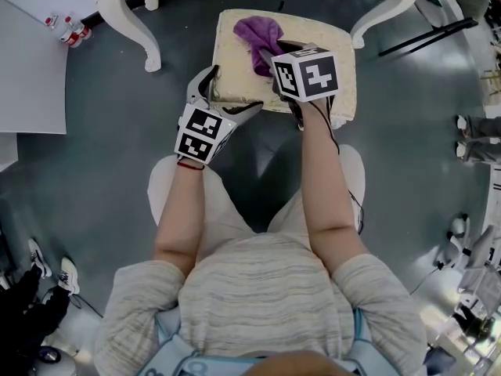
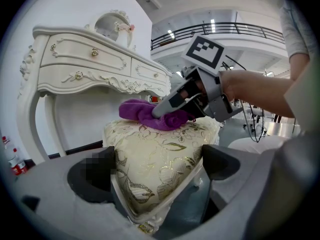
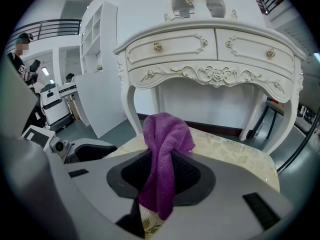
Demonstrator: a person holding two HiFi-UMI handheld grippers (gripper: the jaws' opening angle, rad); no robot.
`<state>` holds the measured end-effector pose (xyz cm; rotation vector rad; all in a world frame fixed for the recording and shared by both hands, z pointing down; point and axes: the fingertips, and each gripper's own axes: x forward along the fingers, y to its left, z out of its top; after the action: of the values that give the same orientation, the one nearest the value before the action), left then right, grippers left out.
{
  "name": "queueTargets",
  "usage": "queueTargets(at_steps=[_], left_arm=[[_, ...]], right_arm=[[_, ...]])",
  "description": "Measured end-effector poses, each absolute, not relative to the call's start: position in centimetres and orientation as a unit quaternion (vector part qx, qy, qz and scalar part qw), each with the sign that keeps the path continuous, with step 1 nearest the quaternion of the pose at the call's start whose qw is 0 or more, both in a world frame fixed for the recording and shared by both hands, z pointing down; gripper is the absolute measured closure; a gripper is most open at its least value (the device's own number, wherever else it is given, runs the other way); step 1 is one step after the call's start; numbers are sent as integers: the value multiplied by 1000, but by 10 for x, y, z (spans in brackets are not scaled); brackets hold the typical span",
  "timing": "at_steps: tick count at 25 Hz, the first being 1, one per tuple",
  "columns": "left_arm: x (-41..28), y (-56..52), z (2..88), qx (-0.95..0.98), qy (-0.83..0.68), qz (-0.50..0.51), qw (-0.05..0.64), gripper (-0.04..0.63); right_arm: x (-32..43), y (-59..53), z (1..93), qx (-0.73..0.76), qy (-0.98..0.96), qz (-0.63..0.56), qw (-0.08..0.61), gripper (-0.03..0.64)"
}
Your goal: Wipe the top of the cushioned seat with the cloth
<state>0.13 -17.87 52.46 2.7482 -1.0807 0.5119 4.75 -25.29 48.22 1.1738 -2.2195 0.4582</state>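
Note:
The cushioned seat (image 1: 235, 57) is a cream stool with a gold leaf pattern, standing in front of my knees. A purple cloth (image 1: 261, 34) lies bunched on its top near the far middle. My right gripper (image 1: 270, 59) is over the seat's middle, shut on the cloth (image 3: 165, 134), which hangs pinched between its pads and droops onto the seat (image 3: 235, 154). My left gripper (image 1: 227, 96) is at the seat's near left corner. In the left gripper view its jaws (image 2: 157, 171) clamp that corner (image 2: 150, 159), with both pads touching the cushion. The right gripper (image 2: 167, 106) and cloth (image 2: 145, 114) show beyond.
A white carved dressing table (image 3: 215, 59) stands just behind the seat, its legs (image 1: 133, 22) flanking the seat's far side. A white panel (image 1: 31, 61) and small bottles (image 1: 74, 31) are at the left. Shoes (image 1: 470, 128) and cables lie on the grey floor at the right.

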Motion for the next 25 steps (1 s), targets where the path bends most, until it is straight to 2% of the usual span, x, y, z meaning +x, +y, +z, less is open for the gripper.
queueTargets(at_steps=[25], left_arm=[[2,-178,525,915,-359,171,72,37]], right_arm=[[110,-248,483,475,-809,174,301,511]])
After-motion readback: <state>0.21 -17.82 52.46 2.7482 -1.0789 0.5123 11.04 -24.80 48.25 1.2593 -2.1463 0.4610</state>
